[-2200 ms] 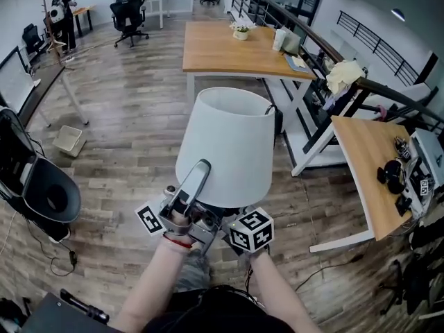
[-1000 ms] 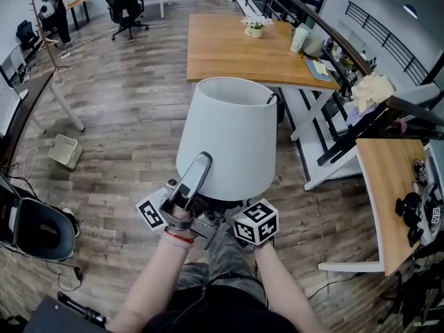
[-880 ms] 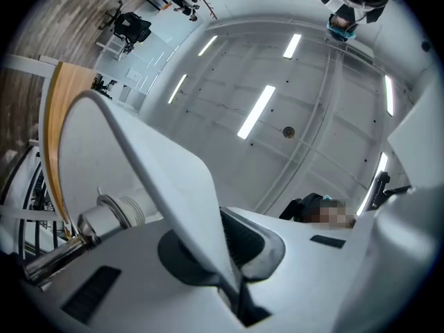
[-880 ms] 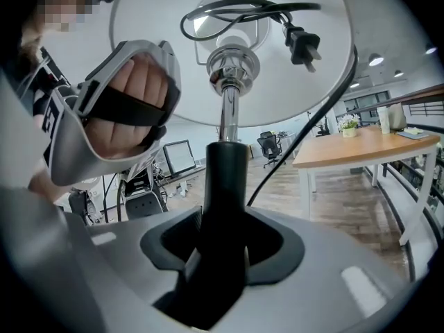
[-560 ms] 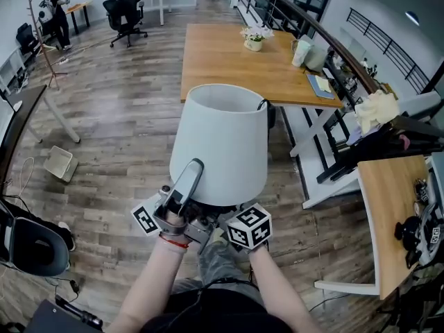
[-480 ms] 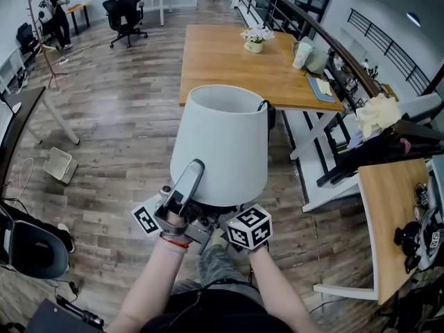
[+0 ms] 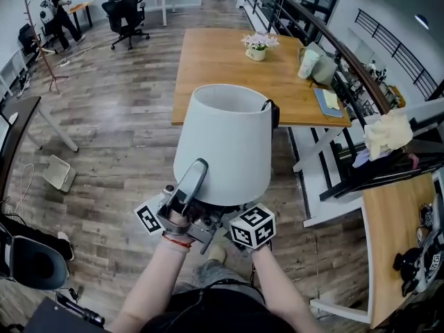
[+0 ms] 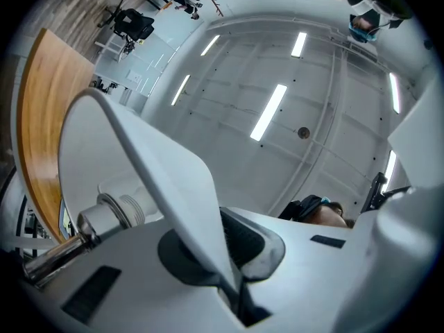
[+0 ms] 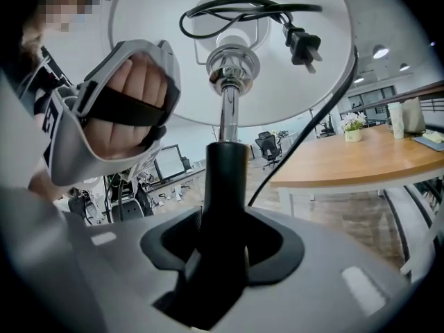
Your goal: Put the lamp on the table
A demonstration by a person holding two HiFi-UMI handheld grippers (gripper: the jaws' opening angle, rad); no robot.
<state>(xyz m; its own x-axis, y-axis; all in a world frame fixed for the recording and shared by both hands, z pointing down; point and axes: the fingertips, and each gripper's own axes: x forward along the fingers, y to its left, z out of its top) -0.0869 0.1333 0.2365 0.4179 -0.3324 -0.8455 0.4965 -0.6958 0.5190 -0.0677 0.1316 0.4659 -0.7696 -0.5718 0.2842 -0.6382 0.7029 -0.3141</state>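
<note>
The lamp [image 7: 223,141] hangs in the air at the centre of the head view, above the wood-plank floor [image 7: 118,123], with its white shade [image 7: 225,151] upright and its open top facing the camera. It has not reached the wooden table [image 7: 229,68], which lies just beyond it in the upper middle of the frame. A small pot of flowers [image 7: 257,46] stands at the table's far edge.

Both grippers sit under the shade's lower edge. In the left gripper view, the left gripper [image 8: 232,269] has its jaws pinched tight on the thin wall of the shade. One jaw is inside the shade near the bulb socket [image 8: 114,210] and the other is outside. In the right gripper view, the right gripper [image 9: 223,248] is clamped on the lamp's black stem [image 9: 225,179]. The stem rises to a chrome neck [image 9: 232,68] inside the shade.

The black cord [image 9: 236,9] is looped inside the shade, with its plug [image 9: 302,44] at the upper right of that view. In the head view, a dark bit at the shade's upper right rim [image 7: 269,109] is probably the same cord, though it is too small to be sure. The person's left hand [image 9: 132,109], strapped into its handle, fills the upper left of the right gripper view.
</note>
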